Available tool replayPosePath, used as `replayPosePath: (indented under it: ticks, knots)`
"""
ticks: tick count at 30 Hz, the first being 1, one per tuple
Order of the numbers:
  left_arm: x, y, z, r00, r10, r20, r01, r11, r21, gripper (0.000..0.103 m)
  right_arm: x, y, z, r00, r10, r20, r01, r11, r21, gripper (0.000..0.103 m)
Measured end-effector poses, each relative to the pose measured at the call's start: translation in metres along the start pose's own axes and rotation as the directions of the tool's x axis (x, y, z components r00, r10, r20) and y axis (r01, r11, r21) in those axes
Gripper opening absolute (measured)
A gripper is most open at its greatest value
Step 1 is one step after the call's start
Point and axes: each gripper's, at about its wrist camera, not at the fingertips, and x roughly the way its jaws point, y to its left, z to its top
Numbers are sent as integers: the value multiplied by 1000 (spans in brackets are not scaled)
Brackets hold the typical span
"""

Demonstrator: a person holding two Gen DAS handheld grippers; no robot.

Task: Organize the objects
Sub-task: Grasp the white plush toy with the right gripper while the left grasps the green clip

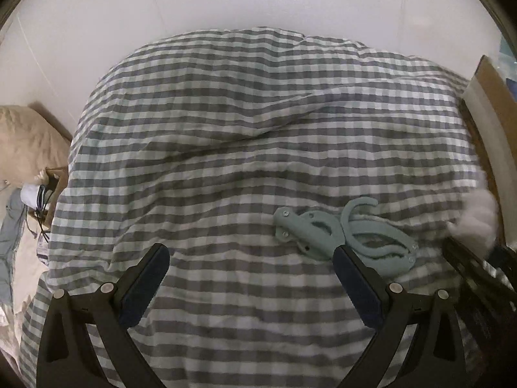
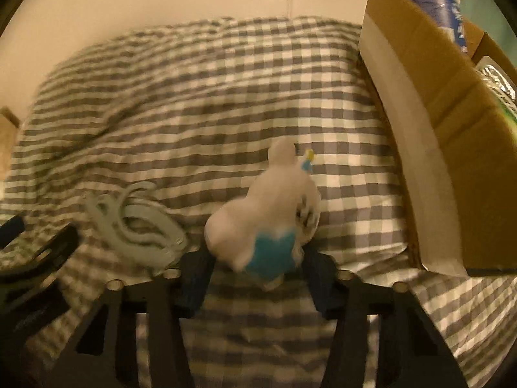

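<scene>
Gripping a white plush toy (image 2: 265,213) with a blue patch between its dark pads, our right tool (image 2: 258,278) holds it just above the checked duvet (image 2: 226,97). The toy is blurred; a small yellow and blue tag juts from its upper side, and we cannot read anything on it. Our left tool (image 1: 250,255) hangs over the same duvet with its fingers spread wide and nothing between them. Its right finger (image 1: 355,278) overlaps the near edge of a pale green folding hanger (image 1: 339,232) lying flat on the duvet. Farther right, an open cardboard box (image 2: 452,129) stands at the duvet's edge, its flap tilted toward us. Inside it shows a bottle with a blue label (image 2: 442,6); the white print is too blurred to read. The box's far side is cut off.
</scene>
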Motion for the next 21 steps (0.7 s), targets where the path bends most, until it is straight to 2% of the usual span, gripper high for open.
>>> replayPosePath:
  ticks: [4,8,12,16,19,20,21]
  knots:
    - [5,-11,0,999,-38,-26,36,998,-57,103,-23,-8,-9,998,10,59,-9,1000,-2,48]
    - [13,-33,2,992,-121,-41,120,992,-36,103,-41,-22,-11,995,-5,95,4,1000,5,48]
    - [35,-52,9,985,-143,-99,140,989,-36,103,-34,-27,-9,996,6,90,-8,999,31,48]
    - [56,-56,16,981,-134,-140,116,984,-132,103,-25,-32,-12,997,12,75,-16,999,44,48]
    - [61,-69,12,980,-150,-131,145,988,-48,103,-20,-31,-11,998,16,65,-18,999,40,48]
    - [60,-68,8,976,-181,-122,177,983,-43,96,-19,-31,-11,998,17,63,-20,999,40,48]
    - [60,-64,5,964,-234,-125,228,972,-58,93,-19,-32,-12,998,20,61,-22,999,40,48]
